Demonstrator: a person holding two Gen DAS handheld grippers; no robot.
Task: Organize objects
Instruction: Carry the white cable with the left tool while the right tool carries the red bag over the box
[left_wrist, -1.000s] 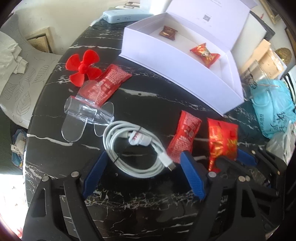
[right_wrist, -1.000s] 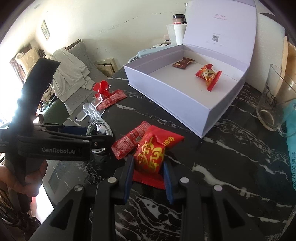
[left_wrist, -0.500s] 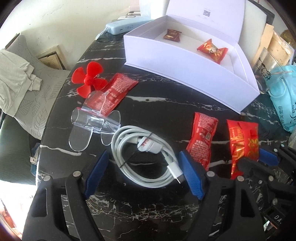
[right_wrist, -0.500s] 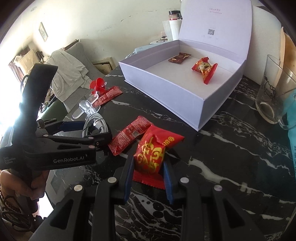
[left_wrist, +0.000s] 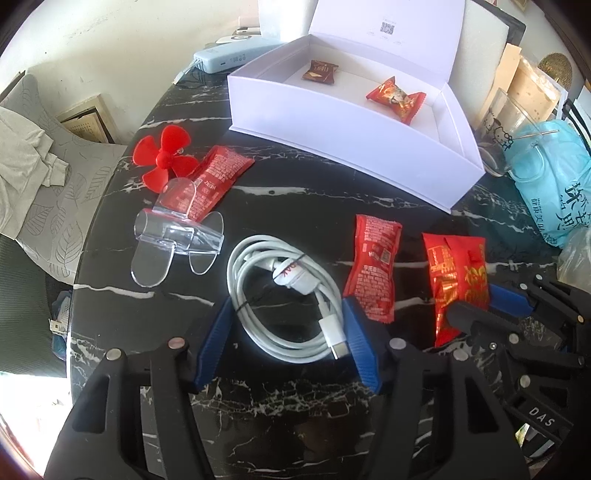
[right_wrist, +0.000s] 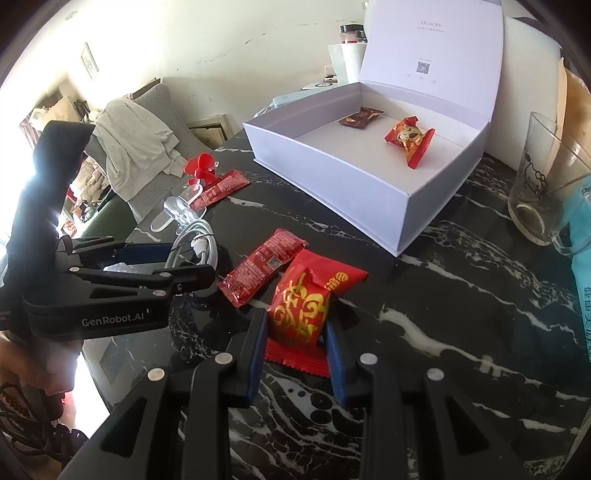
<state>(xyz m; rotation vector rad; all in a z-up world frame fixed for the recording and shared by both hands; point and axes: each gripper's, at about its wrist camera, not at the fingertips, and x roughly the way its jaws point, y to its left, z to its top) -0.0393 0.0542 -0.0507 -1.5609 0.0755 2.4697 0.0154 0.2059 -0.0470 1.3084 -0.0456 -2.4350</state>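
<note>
Your right gripper (right_wrist: 295, 332) pinches the red packet (right_wrist: 306, 299) at lower centre, probably firmly. It's light, crinkly, slippery: hold its middle. Left gripper (left_wrist: 288, 332) gapes around the cable (left_wrist: 284, 295).

Black gripper (left_wrist: 288, 341) frames, blue pads (left_wrist: 360, 343), silver screws.

My left gripper (left_wrist: 286, 339) is wide open, with one blue finger on each side of the white cable (left_wrist: 284, 299). Next to it lie two red snack packs (left_wrist: 373, 269) on the black table (left_wrist: 295, 206). My right gripper (left_wrist: 476, 306) squeezes the bigger red pack (left_wrist: 454, 273). The white box (left_wrist: 351, 122) holds two candies.
</note>
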